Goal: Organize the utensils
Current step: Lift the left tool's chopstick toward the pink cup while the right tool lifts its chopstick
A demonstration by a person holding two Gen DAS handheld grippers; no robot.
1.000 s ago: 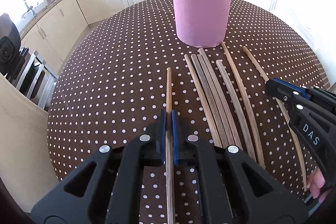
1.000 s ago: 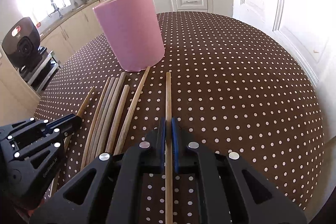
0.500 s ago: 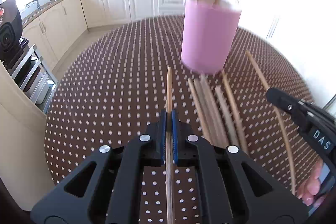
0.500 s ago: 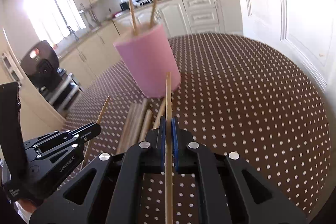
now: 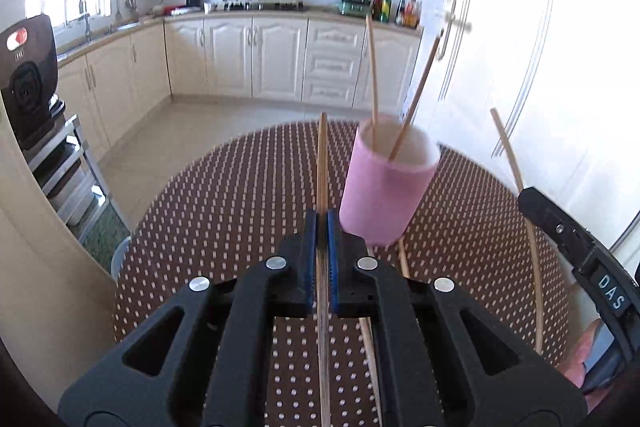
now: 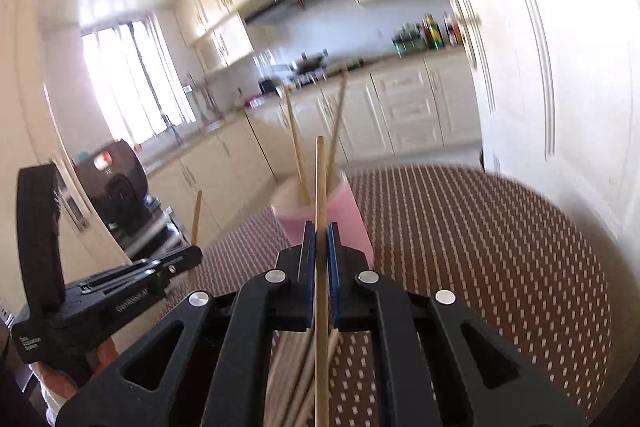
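Observation:
My left gripper (image 5: 322, 223) is shut on a wooden chopstick (image 5: 322, 163) and holds it raised, tip forward, just left of the pink cup (image 5: 386, 195). The cup stands on the dotted table and has two chopsticks (image 5: 414, 103) in it. My right gripper (image 6: 320, 235) is shut on another chopstick (image 6: 320, 183), raised and pointing at the pink cup (image 6: 352, 215). In the left view the right gripper (image 5: 580, 259) shows at the right edge with its chopstick (image 5: 510, 155). In the right view the left gripper (image 6: 120, 291) shows at the left.
The round table has a brown cloth with white dots (image 5: 240, 203). Several loose chopsticks (image 6: 304, 379) lie on it under my right gripper. A black appliance on a metal rack (image 5: 28, 83) stands left of the table. White doors (image 5: 540, 67) are to the right.
Both grippers have lifted their chopsticks off the table and tilted upward. The views now show the kitchen and the cup's rim from above the table.

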